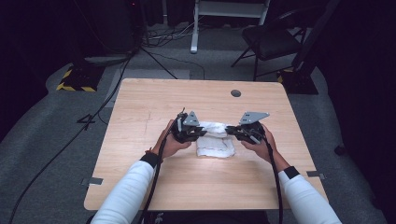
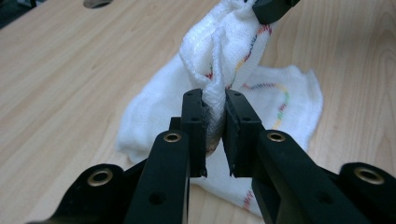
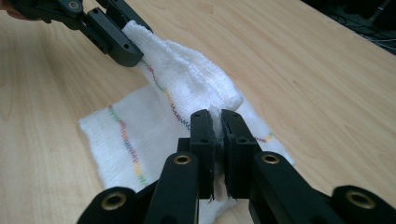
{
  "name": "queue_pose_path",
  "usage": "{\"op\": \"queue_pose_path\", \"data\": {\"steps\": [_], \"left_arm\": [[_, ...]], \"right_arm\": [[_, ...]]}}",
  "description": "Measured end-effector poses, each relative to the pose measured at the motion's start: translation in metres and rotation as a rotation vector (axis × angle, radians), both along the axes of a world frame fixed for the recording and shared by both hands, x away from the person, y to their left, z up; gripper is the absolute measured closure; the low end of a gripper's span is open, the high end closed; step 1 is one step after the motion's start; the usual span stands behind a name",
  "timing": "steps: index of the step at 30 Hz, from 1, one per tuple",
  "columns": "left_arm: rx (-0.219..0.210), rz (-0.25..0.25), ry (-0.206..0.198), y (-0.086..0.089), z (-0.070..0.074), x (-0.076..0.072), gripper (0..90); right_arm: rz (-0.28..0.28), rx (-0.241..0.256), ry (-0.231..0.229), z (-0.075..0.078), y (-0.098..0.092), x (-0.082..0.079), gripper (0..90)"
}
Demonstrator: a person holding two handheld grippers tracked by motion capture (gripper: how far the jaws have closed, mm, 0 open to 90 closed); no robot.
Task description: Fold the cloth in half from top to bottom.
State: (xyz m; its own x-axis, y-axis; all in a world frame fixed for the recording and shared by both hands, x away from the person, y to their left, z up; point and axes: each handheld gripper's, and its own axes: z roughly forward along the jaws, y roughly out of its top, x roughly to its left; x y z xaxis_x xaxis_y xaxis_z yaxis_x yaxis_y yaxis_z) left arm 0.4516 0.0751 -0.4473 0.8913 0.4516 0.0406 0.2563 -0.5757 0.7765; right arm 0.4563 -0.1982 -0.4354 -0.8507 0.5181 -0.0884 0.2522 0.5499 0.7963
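Note:
A white cloth (image 1: 214, 141) with multicoloured stitching lies at the middle of the wooden table (image 1: 154, 102). Its far edge is lifted between the two grippers while the rest rests on the wood. My left gripper (image 1: 200, 132) is shut on the cloth's left corner; in the left gripper view the cloth (image 2: 233, 56) is bunched between the jaws of the left gripper (image 2: 215, 109). My right gripper (image 1: 230, 130) is shut on the other corner, where the cloth (image 3: 187, 79) is pinched by the right gripper (image 3: 215, 122). The other gripper (image 3: 122, 46) holds the cloth's far end.
A round grommet hole (image 1: 236, 93) sits near the table's far edge. Beyond the table stand a black folding chair (image 1: 271, 39), a white frame (image 1: 229, 11) and cables (image 1: 116, 79) on the grey floor. Bare wood surrounds the cloth on all sides.

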Motion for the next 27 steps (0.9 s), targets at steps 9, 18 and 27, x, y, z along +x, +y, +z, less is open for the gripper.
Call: {"op": "queue_pose_path", "data": {"steps": [9,18,27], "left_arm": [[0.04,-0.04,0.023,0.0,-0.014,-0.018,78.8],[0.086,-0.068,0.03,0.002,-0.025,-0.031,77.8],[0.12,-0.084,0.052,0.002,-0.037,-0.035,77.9]], "right_arm": [[0.048,-0.02,0.031,-0.012,-0.001,-0.02,83.9],[0.079,-0.042,0.08,-0.025,-0.003,-0.033,83.1],[0.083,-0.075,0.108,-0.035,-0.006,-0.039,81.8]]}}
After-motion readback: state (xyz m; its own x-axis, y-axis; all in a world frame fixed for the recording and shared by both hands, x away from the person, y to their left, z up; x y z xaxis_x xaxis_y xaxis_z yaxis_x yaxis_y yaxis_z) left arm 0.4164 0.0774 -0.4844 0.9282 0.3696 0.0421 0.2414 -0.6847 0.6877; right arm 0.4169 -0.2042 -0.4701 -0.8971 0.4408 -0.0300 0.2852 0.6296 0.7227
